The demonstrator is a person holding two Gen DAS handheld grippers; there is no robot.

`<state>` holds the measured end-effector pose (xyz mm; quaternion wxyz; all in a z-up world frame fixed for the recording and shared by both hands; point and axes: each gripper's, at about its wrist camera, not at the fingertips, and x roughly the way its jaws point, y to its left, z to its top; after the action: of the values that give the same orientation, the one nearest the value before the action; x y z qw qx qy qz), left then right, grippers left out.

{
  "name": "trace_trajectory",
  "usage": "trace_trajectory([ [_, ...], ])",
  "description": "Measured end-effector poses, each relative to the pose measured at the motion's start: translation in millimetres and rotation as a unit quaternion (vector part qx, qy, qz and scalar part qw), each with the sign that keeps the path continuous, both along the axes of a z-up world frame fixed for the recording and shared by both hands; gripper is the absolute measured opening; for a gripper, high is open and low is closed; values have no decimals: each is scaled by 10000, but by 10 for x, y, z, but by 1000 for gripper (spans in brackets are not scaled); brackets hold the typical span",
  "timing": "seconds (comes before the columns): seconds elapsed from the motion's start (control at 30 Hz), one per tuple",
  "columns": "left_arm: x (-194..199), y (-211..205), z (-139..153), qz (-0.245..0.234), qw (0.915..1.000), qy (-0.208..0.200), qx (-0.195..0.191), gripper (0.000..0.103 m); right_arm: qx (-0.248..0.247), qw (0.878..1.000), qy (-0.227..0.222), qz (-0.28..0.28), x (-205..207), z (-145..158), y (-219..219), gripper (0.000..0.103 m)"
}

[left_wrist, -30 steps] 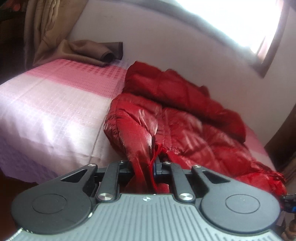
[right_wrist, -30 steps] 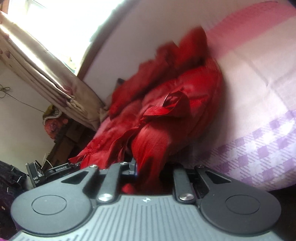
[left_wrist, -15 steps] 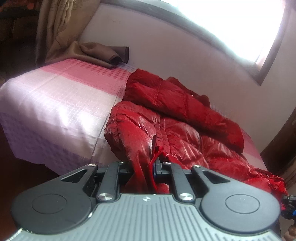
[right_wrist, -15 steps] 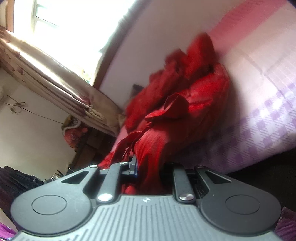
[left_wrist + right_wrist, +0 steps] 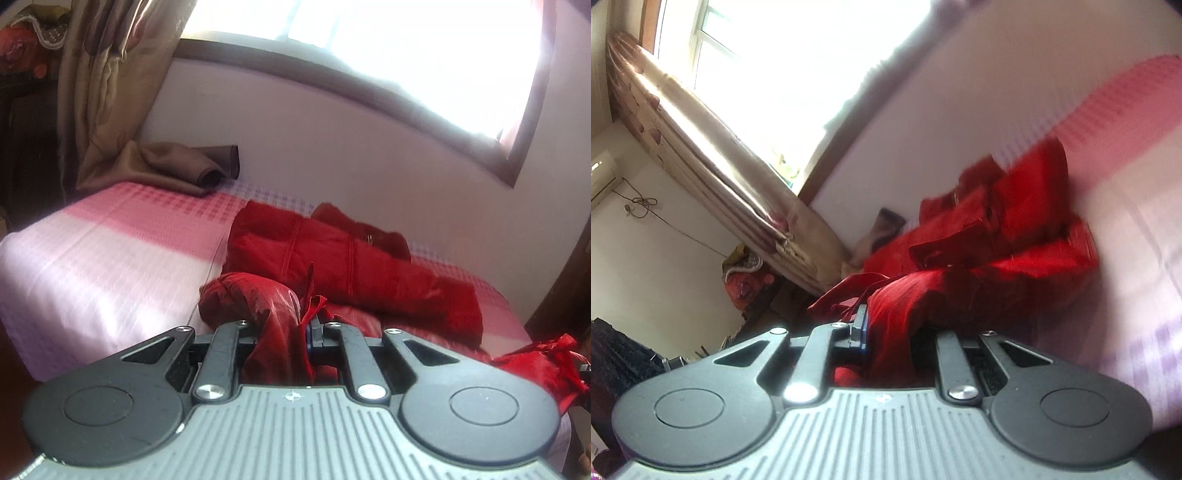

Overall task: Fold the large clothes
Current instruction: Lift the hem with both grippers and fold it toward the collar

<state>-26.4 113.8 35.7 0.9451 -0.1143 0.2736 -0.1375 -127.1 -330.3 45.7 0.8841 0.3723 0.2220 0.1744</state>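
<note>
A shiny red padded jacket (image 5: 351, 273) lies across the pink and lilac checked bed (image 5: 110, 258). My left gripper (image 5: 284, 332) is shut on a bunched edge of the jacket, lifted near the bed's front edge. In the right wrist view the same jacket (image 5: 1015, 236) stretches away over the bed (image 5: 1137, 206). My right gripper (image 5: 890, 332) is shut on another bunch of its red fabric. A further bunch of the jacket (image 5: 539, 362) shows at the far right of the left wrist view.
A brown curtain (image 5: 110, 92) hangs at the left, its end piled on the bed's far corner (image 5: 177, 166). A bright window (image 5: 369, 55) sits above the lilac wall. Dark furniture (image 5: 624, 369) stands beside the bed.
Both grippers have pulled back and lowered with the jacket's edge. The jacket now lies flatter and more stretched over the bed. Both views have tilted up toward the window.
</note>
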Motion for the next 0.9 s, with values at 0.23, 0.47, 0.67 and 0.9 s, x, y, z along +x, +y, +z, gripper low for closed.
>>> trace_trajectory([
  [0.23, 270, -53, 152, 157, 9996, -56, -211, 16, 52, 9996, -100, -273, 317, 133, -121, 16],
  [0.47, 555, -178, 235, 256, 9993, -65, -251, 16, 124, 9987, -64, -486, 626, 150, -224, 16],
  [0.67, 789, -304, 262, 375, 9990, -15, -247, 17, 173, 9977, -6, -654, 868, 141, -280, 16],
  [0.9, 1050, -433, 244, 490, 9987, 33, -159, 20, 302, 9956, 189, -868, 1166, 39, -387, 16],
])
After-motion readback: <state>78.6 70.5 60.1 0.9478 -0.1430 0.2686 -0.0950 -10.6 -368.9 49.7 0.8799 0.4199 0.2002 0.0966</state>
